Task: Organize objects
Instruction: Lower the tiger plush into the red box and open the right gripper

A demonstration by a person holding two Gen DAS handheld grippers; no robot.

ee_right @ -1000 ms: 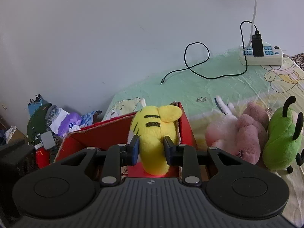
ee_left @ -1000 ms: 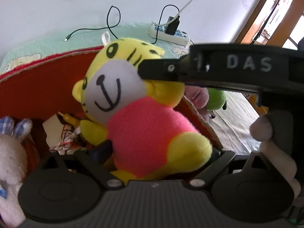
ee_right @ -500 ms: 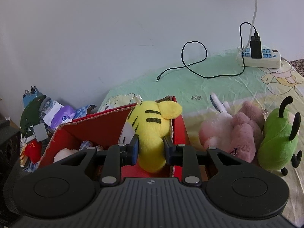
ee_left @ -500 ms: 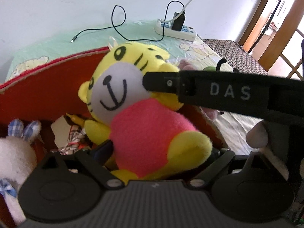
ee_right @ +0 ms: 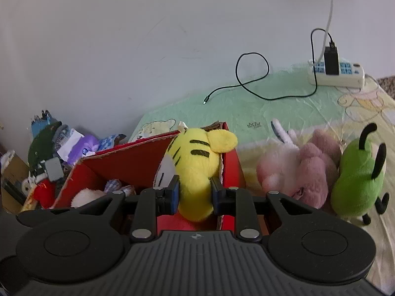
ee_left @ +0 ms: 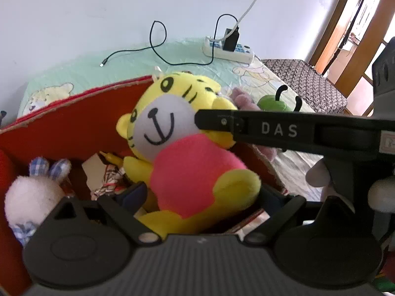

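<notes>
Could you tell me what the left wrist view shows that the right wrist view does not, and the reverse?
Only the left wrist view shows the yellow tiger plush's smiling face and pink belly, the doorway beyond the bed, and the right hand-held gripper from the side. Only the right wrist view shows the clutter pile beside the wall and the whole green plush. Both show the tiger over the red box, the white bunny plush inside it, the pink plush, the power strip and the black cable.

White letters "DAS" stand on the right gripper's (ee_left: 217, 123) black finger crossing the left wrist view.
</notes>
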